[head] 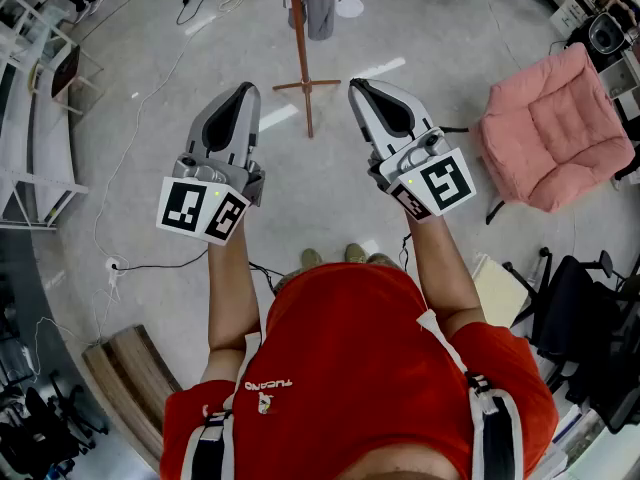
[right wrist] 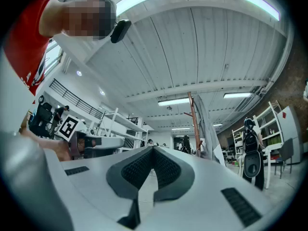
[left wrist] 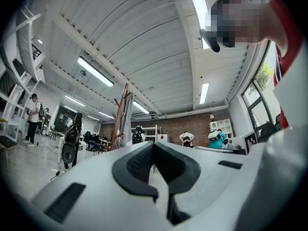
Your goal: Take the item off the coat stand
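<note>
Coat stand (head: 301,58) rises from open floor (head: 330,183).

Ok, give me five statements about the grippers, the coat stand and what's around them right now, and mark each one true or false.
1. The left gripper and the right gripper are both shut and empty. True.
2. The grey garment lies on the floor. False: it hangs on the coat stand.
3. A pink armchair stands at the person's right. True.
4. The right gripper touches the coat stand. False: it is apart from the stand, which stands ahead, between the two grippers in the head view.
5. The person wears a blue shirt. False: it is a red shirt.
</note>
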### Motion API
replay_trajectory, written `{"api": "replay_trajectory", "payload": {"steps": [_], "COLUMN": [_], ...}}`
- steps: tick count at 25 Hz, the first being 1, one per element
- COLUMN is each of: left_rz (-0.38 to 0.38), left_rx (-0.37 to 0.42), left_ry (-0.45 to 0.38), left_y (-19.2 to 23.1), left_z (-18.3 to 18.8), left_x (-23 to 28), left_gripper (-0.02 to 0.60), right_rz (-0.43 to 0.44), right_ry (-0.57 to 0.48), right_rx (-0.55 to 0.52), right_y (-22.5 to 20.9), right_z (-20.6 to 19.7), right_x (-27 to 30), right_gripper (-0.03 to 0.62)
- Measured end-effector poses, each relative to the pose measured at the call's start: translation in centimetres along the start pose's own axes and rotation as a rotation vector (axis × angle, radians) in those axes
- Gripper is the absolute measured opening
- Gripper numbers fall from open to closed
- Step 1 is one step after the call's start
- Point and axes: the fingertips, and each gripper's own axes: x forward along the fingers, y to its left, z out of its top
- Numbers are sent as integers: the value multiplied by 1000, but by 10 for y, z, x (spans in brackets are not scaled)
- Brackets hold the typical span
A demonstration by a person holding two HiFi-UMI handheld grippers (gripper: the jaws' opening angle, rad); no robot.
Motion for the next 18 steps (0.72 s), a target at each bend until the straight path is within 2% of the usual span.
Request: {"api": "replay_trajectory", "payload": {"steps": [5,13,18], "left_rz": [-9,-43,-40], "left_rx": [-5,-19,-32], "left_ry": [-2,4,15], "left_y": [15,54,81], "left_z": [-1,-2,-6], "left_x": [0,-6,1], "left_gripper": [9,9,9], "right_rz": [3,-39,-71], "right_ry": [3,38,66], "right_rx": [9,1,14], "right_y": [5,8,-8], "right_z": [-6,-21,-35], "right_x": [14,46,74], "right_gripper": [25,25,28]}}
